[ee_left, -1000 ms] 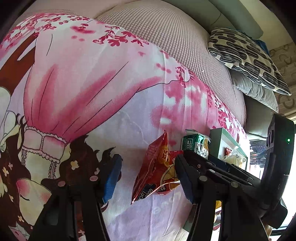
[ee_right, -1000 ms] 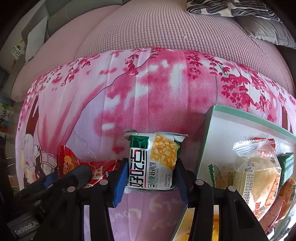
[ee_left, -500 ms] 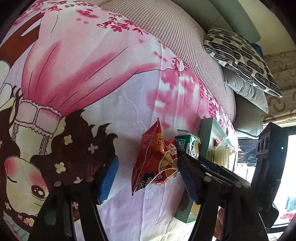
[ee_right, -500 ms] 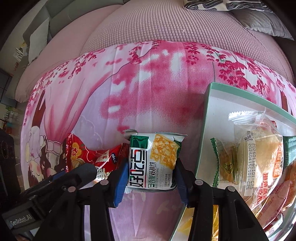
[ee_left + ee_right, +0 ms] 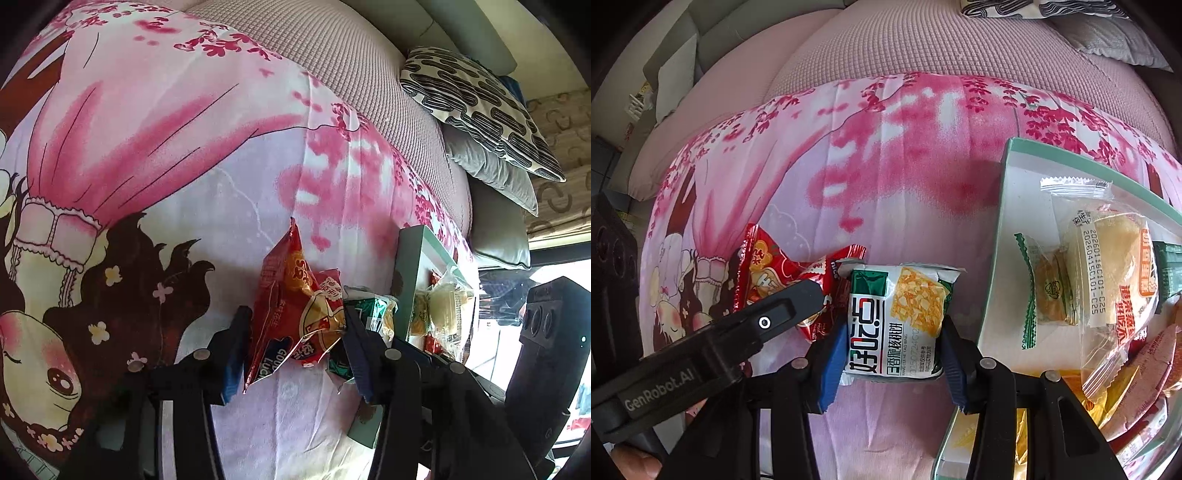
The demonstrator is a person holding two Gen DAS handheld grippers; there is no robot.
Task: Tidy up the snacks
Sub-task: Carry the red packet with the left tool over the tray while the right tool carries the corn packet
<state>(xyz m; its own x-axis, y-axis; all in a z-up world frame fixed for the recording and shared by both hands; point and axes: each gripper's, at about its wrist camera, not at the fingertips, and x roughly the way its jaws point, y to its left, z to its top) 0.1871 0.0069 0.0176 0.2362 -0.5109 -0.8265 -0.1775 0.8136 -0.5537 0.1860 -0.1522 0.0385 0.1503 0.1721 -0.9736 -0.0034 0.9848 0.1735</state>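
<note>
Sofa (image 5: 369,74) in textured pink cover runs behind both tools. A pink cherry-blossom blanket with an anime print (image 5: 184,166) is spread over the seat under them. Patterned black-and-white cushion (image 5: 480,107) sits far right of the left tool, stacked on a grey cushion (image 5: 495,173).

Green-rimmed white box (image 5: 1008,236) lies on the blanket just right of the right tool. It holds several packs: a clear-wrapped bun (image 5: 1108,266) stamped "20260415C101-C25", a small green-edged pastry pack (image 5: 1049,295), and red and orange packs lower right, too cramped to read.

Left tool (image 5: 291,350): closed on the red snack bag (image 5: 295,306), both blue pads touching its sides, bag upright between them. Print reads "GOOD LUCK" low on the bag; the rest is crumpled. From the right wrist view the left tool (image 5: 812,295) crosses just left of the right tool, body marked "GenRobot.AI", red bag (image 5: 768,277) at its tip.

Right tool (image 5: 890,354): narrow, clamped on the green-and-white snack pack (image 5: 897,321), pads pressing both side edges. The pack is upright and probably off the blanket, but contact underneath is hidden. It shows Chinese text, "HE TAO BING" and a yellow pastry photo. In the left view the same pack (image 5: 373,310) sits right behind the left tool's right finger, between the red bag and the box (image 5: 410,266).
</note>
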